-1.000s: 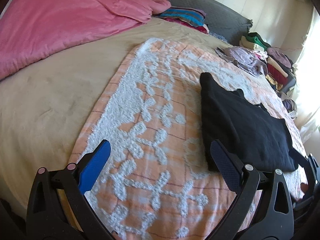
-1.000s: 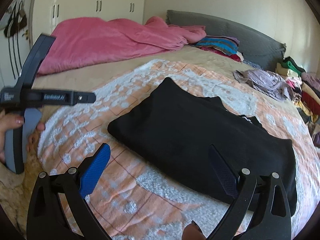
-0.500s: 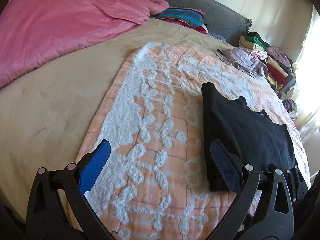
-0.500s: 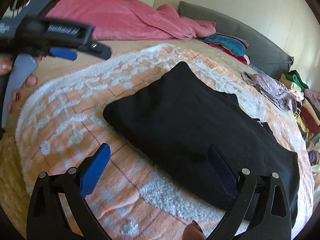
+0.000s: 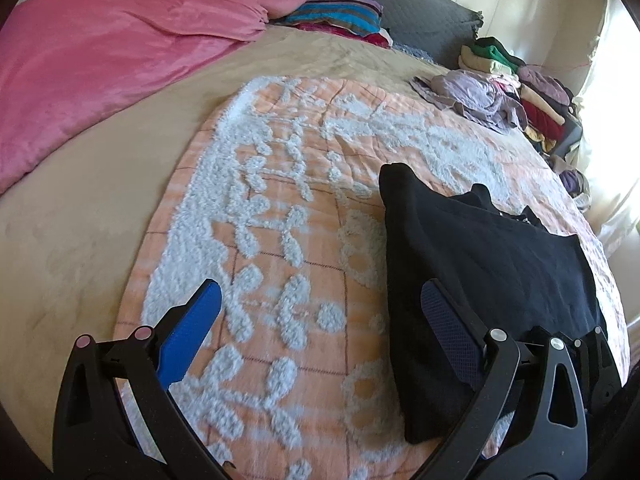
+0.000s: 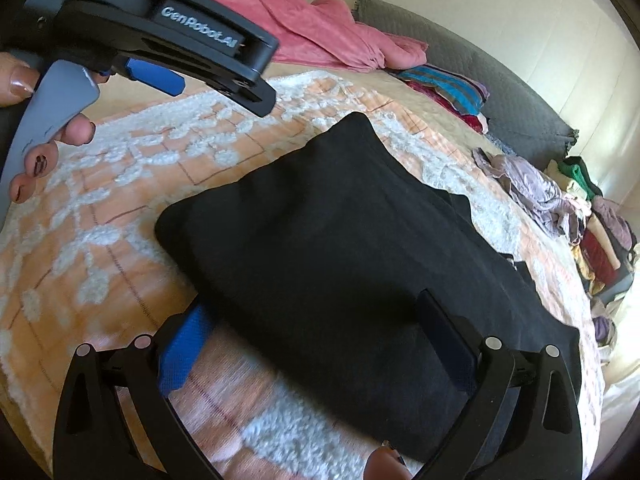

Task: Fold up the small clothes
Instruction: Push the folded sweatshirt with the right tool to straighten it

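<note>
Black garment [image 6: 340, 248] lies flat on the orange-and-white blanket [image 5: 280, 208], already folded into a rough rectangle, long side running toward the far right of the bed [image 5: 100, 208]. Some uneven edges poke out along its far side in both views — looks like a collar or sleeve bit, can't tell which.

Right gripper [image 6: 316, 340] is low at the near long edge of the garment, jaws spread wide, nothing between them; its left finger sits on the blanket just beside the fold, its right finger over the black cloth. Left gripper [image 5: 320, 328] hovers near the garment's left short end, jaws also wide and empty, the right finger over the black corner, the left finger above bare blanket. A hand [image 6: 36, 120] on the left gripper's handle shows in the right wrist view.

Handling guess: soft, light knit fabric, limp, several layers thick so the fold edge is puffy. Won't slip much on the fuzzy blanket but layers may slide apart if only the top one gets pinched. Best hold — the two near corners, pinching all layers at once, then lift and bring over for the next fold.

Pile of other clothes [image 5: 516, 92] sits well apart at the far right, pink duvet [image 5: 100, 60] far left.
</note>
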A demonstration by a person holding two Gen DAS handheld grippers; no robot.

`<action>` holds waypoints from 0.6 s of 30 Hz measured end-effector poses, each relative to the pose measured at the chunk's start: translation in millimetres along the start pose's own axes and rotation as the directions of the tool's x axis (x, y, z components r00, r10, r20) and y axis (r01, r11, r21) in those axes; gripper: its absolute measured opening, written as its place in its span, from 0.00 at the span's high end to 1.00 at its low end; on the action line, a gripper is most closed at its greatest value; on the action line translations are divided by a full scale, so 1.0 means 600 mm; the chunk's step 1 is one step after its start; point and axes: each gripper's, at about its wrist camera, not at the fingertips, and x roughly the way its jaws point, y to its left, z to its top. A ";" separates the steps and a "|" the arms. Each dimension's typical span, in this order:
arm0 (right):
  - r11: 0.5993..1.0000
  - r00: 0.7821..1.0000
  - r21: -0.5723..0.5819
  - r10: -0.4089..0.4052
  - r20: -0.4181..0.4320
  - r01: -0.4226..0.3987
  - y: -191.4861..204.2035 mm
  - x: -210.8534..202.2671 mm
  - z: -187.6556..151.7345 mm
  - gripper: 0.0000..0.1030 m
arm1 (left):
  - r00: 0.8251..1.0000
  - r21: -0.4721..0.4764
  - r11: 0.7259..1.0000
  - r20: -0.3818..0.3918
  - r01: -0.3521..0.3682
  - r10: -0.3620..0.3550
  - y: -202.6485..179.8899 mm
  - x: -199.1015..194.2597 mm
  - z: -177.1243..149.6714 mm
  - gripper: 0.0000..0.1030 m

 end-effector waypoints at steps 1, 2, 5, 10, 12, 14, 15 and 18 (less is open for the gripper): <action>1.000 1.000 -0.004 -0.004 0.001 0.004 0.000 0.003 0.002 0.05 | 1.000 0.002 1.000 -0.003 0.003 -0.003 -0.002 0.004 0.003 0.09; 1.000 1.000 -0.012 -0.016 0.000 0.016 0.000 0.008 0.006 0.05 | 1.000 0.003 1.000 -0.005 0.004 -0.004 -0.003 0.007 0.004 0.09; 0.999 0.999 -0.032 -0.039 -0.003 0.038 0.002 0.018 0.013 0.05 | 1.000 0.012 1.000 -0.010 0.001 -0.001 -0.008 0.016 0.013 0.09; 0.998 0.999 -0.032 -0.052 -0.003 0.052 0.001 0.032 0.022 0.05 | 1.000 0.016 1.000 -0.025 0.016 -0.016 -0.015 0.031 0.031 0.09; 0.999 0.999 -0.015 -0.051 0.000 0.051 -0.005 0.037 0.025 0.05 | 0.998 -0.005 0.999 -0.041 0.051 -0.051 -0.013 0.039 0.038 0.09; 0.998 0.998 -0.001 -0.056 0.006 0.056 -0.010 0.039 0.025 0.05 | 0.996 -0.024 0.998 -0.056 0.065 -0.066 -0.014 0.048 0.046 0.09; 0.998 0.998 0.004 -0.062 0.011 0.062 -0.013 0.038 0.025 0.05 | 0.996 -0.023 0.998 -0.060 0.058 -0.060 -0.016 0.051 0.050 0.09; 0.996 0.996 0.032 -0.085 0.036 0.084 -0.021 0.029 0.023 0.07 | 0.994 -0.019 0.997 -0.080 0.072 -0.074 -0.025 0.062 0.064 0.09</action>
